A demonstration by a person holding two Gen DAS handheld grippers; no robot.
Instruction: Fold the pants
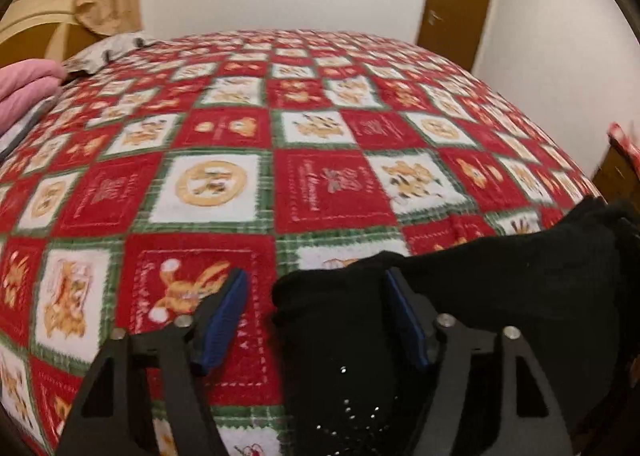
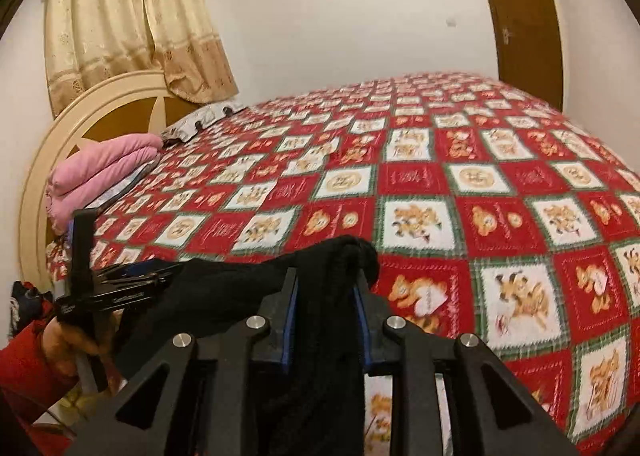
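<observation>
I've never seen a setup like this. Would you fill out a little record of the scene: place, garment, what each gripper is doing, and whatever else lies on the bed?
place: bed with red, white and green checked blanket
garment: black knit pants
right gripper: shut on the pants
left gripper: open, fabric between its fingers
also there: folded pink blanket, by the headboard

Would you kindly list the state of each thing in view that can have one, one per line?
Black pants: bunched, lifted off the bed.
Right gripper: shut on the pants.
Left gripper: open, a pants edge between its fingers, not pinched.
Bedspread: spread flat over the bed.
Pink blanket: folded, by the headboard.
Curtain: drawn, hanging.
Door: closed.
</observation>
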